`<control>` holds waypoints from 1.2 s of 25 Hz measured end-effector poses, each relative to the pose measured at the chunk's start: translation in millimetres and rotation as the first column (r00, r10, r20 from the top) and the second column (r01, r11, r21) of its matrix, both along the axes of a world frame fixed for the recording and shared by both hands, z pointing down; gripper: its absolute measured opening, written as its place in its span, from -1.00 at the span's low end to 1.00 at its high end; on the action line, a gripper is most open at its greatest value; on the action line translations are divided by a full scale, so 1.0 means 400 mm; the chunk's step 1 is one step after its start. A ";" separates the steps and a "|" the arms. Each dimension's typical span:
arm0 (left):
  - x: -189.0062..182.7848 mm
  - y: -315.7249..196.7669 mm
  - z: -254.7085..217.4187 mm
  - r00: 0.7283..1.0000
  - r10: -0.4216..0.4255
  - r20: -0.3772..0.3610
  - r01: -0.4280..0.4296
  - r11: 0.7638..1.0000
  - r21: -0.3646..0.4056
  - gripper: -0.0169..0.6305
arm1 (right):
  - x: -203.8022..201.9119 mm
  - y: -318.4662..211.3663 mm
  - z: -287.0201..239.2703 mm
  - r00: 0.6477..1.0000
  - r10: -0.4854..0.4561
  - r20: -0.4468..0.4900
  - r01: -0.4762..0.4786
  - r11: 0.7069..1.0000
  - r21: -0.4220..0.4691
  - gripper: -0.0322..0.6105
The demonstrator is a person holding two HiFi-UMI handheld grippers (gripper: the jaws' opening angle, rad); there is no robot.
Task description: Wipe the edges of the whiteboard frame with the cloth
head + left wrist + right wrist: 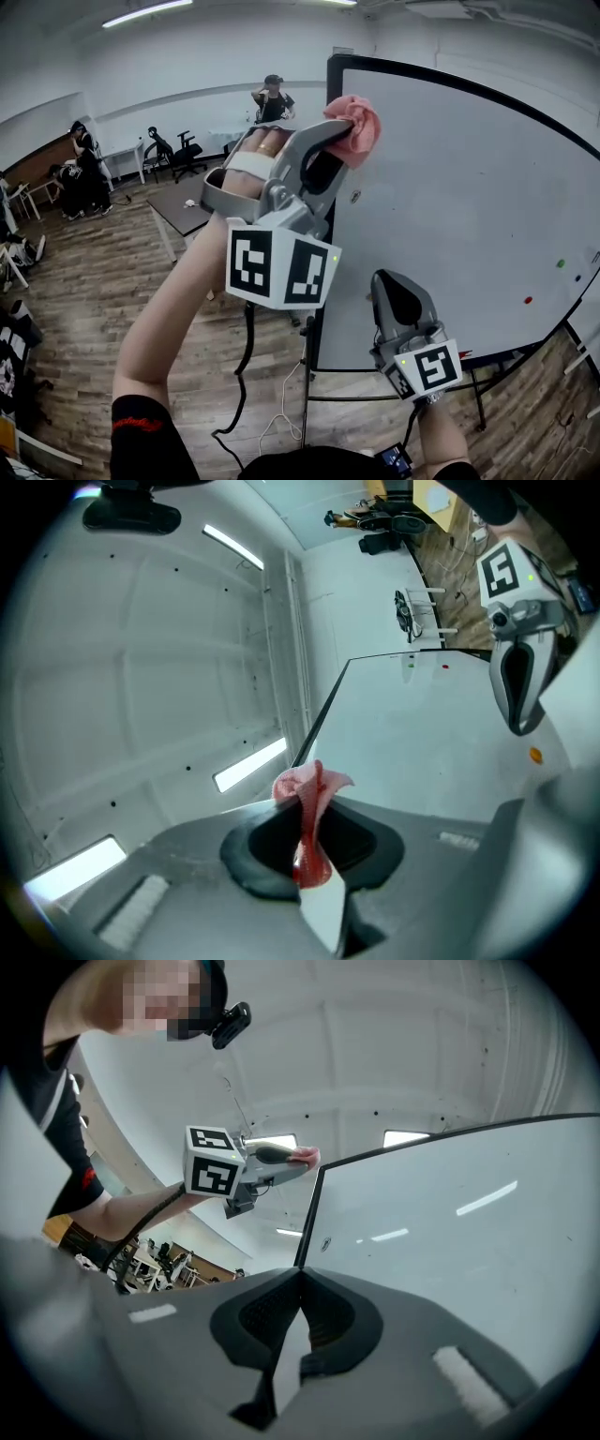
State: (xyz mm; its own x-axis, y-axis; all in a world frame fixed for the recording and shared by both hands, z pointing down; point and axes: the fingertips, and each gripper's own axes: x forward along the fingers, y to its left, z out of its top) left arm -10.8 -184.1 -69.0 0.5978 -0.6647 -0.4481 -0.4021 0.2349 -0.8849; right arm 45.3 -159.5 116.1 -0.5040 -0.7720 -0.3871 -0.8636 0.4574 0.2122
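- My left gripper (339, 141) is clamped on the pink cloth (354, 127), a bunched wad poking out past the jaw tips toward the whiteboard (450, 206).
- The cloth sits at the top-left corner of the black frame (328, 169); I can't tell whether it presses on the rim.
- I judge this to be a wiping pass, positioned at that corner.
- From here the frame's left edge runs straight down and the top edge runs off to the right; next I'd drag along one, cloth against the rim.
- My right gripper (392, 286) is closed on nothing, low by the board's lower left.
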 end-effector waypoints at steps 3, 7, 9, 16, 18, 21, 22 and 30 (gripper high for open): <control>0.004 -0.015 -0.021 0.997 -0.055 0.045 0.054 0.998 0.026 -0.81 | -0.001 0.007 -0.037 1.000 0.003 -0.008 -0.003 0.999 0.039 -0.89; 0.008 -0.057 -0.056 0.979 -0.171 0.107 0.165 0.984 0.064 -0.81 | -0.003 0.002 -0.096 1.000 0.006 -0.025 -0.004 0.997 0.082 -0.89; 0.005 -0.070 -0.075 0.963 -0.238 0.126 0.227 0.969 0.093 -0.81 | -0.006 0.004 -0.118 1.000 0.005 -0.027 -0.003 0.995 0.102 -0.89; 0.009 -0.086 -0.138 0.905 -0.400 0.143 0.365 0.905 0.221 -0.81 | -0.023 -0.012 -0.141 0.999 0.018 -0.041 -0.013 0.992 0.124 -0.89; 0.006 -0.089 -0.149 0.884 -0.446 0.138 0.403 0.878 0.258 -0.81 | -0.024 -0.013 -0.141 0.999 0.016 -0.042 -0.011 0.992 0.123 -0.89; 0.000 -0.101 -0.163 0.853 -0.506 0.129 0.457 0.843 0.284 -0.81 | -0.021 -0.008 -0.141 0.999 0.015 -0.045 -0.010 0.992 0.129 -0.89; -0.002 -0.108 -0.166 0.847 -0.515 0.129 0.468 0.839 0.279 -0.81 | -0.019 -0.006 -0.140 0.999 0.016 -0.044 -0.010 0.992 0.130 -0.89; -0.003 -0.159 -0.166 0.834 -0.529 0.158 0.496 0.844 0.204 -0.81 | -0.002 -0.008 -0.110 0.999 0.025 -0.035 -0.021 0.994 0.104 -0.89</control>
State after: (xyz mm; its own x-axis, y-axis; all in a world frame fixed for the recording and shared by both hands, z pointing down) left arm -12.2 -247.7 -135.6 0.2765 -0.8359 -0.4741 -0.0054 0.4919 -0.8706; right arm 44.6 -162.9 71.9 -0.5018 -0.7402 -0.4475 -0.8645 0.4115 0.2886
